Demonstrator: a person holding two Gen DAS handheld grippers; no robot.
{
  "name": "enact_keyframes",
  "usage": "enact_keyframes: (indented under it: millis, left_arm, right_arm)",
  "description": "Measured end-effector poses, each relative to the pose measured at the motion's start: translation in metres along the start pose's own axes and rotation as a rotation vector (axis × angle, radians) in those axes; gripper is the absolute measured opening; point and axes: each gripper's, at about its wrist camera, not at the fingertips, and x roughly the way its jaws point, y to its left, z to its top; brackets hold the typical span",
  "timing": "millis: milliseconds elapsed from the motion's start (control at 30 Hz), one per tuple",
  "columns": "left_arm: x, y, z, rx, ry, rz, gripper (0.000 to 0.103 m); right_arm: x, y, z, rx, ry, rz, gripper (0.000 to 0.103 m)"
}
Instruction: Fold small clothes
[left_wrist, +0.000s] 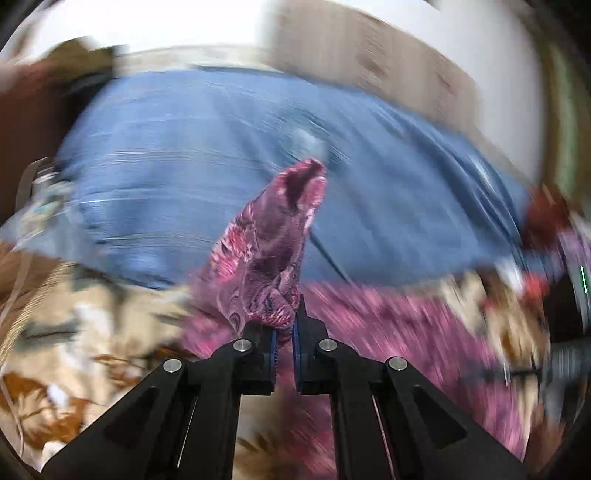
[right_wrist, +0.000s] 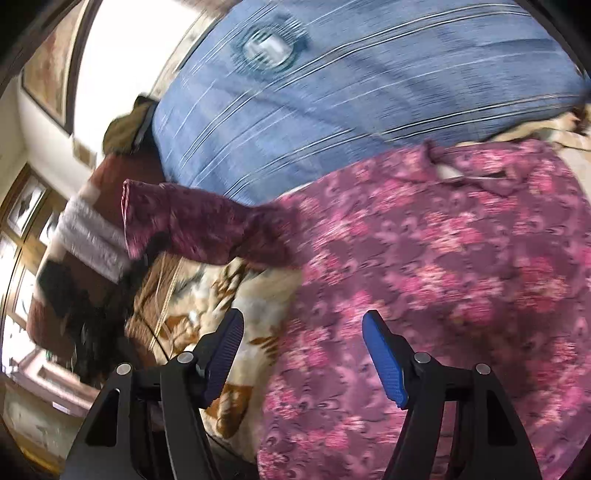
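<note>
Left gripper (left_wrist: 284, 341) is clamped tight on the sleeve (left_wrist: 275, 236) of the pink floral garment (right_wrist: 424, 280), its blue pads pinching a bunched fold of cloth, and the sleeve rears up in front of the camera with the open cuff at the top. Everything around it in the left wrist view is streaked with blur. Over on the right wrist view, the right gripper (right_wrist: 303, 354) hangs with its jaws wide apart, nothing between them, poised above the garment's body where it meets the cream leaf-print blanket (right_wrist: 255, 317). The garment lies spread on that blanket, collar toward the upper right, just beside a blue striped pillow (right_wrist: 332, 110). The lifted sleeve stretches out to the left, ending by a dark, blurred shape that I cannot make out.
</note>
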Motion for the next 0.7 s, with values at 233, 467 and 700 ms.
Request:
enact_keyframes:
  millis: [233,467,700]
  left_arm:
    - [0.01,-0.082,-0.061,0.336,0.197,-0.164,0.004]
    - [0.023,-0.13,-0.101,0.57,0.33,-0.229,0.004]
    - [0.027,-0.134,-0.107,0.599,0.366,-0.241,0.004]
  right_arm:
    - [-0.009,-0.061,0.015,0.135,-0.026,0.015,0.069]
    - [0.042,-0.095,-0.004,0.299,0.119,0.19,0.069]
    - [0.047,-0.091,-0.022,0.265,0.182,0.159,0.041]
